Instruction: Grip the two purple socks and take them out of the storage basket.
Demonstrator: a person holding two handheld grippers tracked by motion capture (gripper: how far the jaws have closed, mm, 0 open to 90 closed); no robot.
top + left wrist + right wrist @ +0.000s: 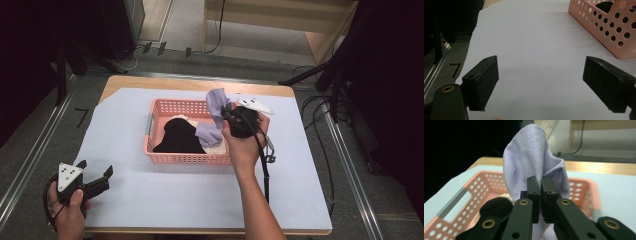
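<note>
One lavender sock (534,155) pinched by right gripper (541,182) over one pink basket (165,158).

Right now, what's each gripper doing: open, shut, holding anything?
Left gripper: open, holding nothing, over the white sheet.
Right gripper: shut on the lavender cloth, above the pink basket.

Overhead plus two close claw views

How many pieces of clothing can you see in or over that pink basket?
3, maybe more hidden beneath: a lilac sock pinched in the right gripper above the pink basket, a black garment inside it, and a cream piece under them.
</note>
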